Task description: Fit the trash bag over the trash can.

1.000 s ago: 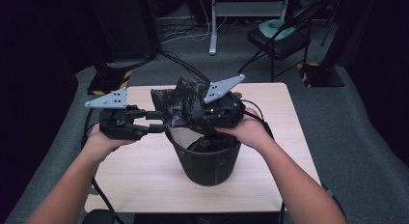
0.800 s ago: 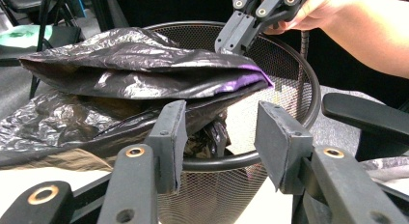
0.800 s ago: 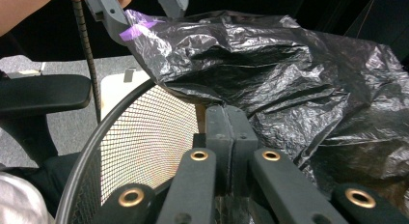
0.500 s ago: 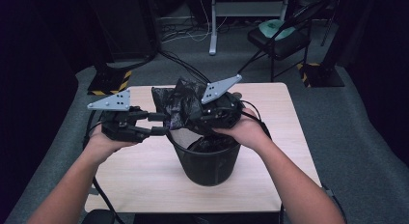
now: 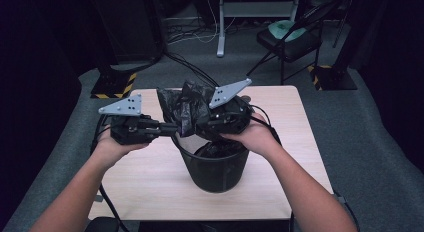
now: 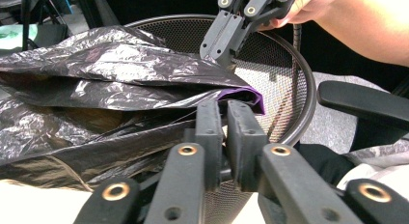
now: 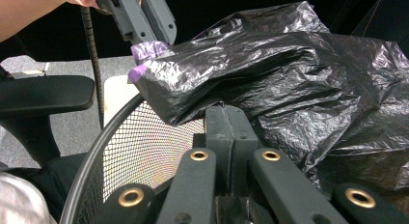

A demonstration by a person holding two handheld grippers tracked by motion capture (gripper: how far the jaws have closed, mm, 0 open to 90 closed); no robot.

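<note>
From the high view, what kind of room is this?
Likely a lab or recording studio, not a home: dark curtained walls, cables trailing over grey carpet, a folding chair behind, and one small wooden table holding a mesh bin.

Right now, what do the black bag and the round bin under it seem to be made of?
The bag looks like thin plastic film with a glossy finish: it crinkles into many sharp, shiny folds, and one edge shows purple.
The bin looks like metal mesh, painted black and matt, probably steel: light passes through its fine grid, and a solid rim circles the top.

One black bag (image 5: pixel 186 108), one mesh bin (image 5: pixel 215 169), two tools, one table (image 5: pixel 150 187), one chair (image 5: pixel 290 39)
</note>
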